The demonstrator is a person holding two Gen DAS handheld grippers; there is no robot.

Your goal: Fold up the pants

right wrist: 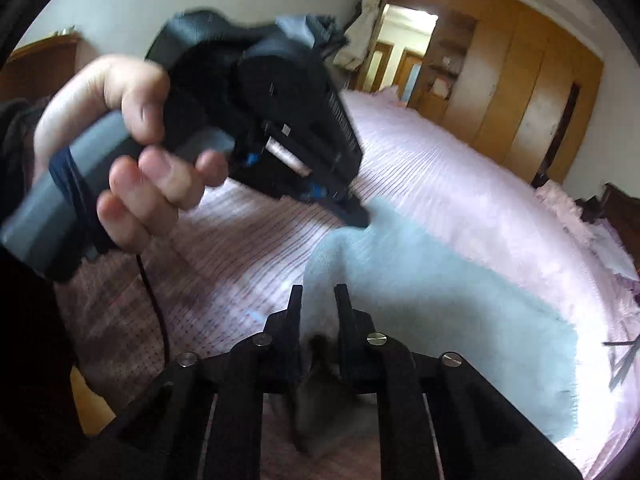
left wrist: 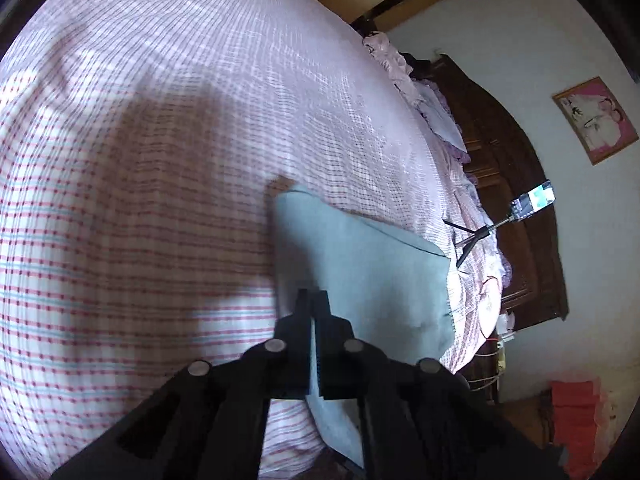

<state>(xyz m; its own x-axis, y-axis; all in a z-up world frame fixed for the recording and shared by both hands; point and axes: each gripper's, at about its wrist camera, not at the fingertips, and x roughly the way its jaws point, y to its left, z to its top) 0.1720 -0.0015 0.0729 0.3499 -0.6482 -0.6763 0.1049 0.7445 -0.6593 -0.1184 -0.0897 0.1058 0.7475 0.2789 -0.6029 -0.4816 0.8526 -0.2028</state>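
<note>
Left gripper: the black jaws are pressed together on an edge of the pale grey-blue fabric pants, with cloth pinched between the fingers. In the right wrist view this same gripper bites the pants' far edge at 12 o'clock of the garment, held by a bare hand.

Right gripper: the jaws stand apart around a raised fold of the pants; whether the pads actually press the cloth cannot be told.

The pants lie on the pink-and-white checked bedsheet, stretching from the right gripper toward 3 o'clock. In the left wrist view, at 3 o'clock of the pants, a phone on a small tripod stands before the dark wooden headboard. A framed pink picture hangs on the wall.
</note>
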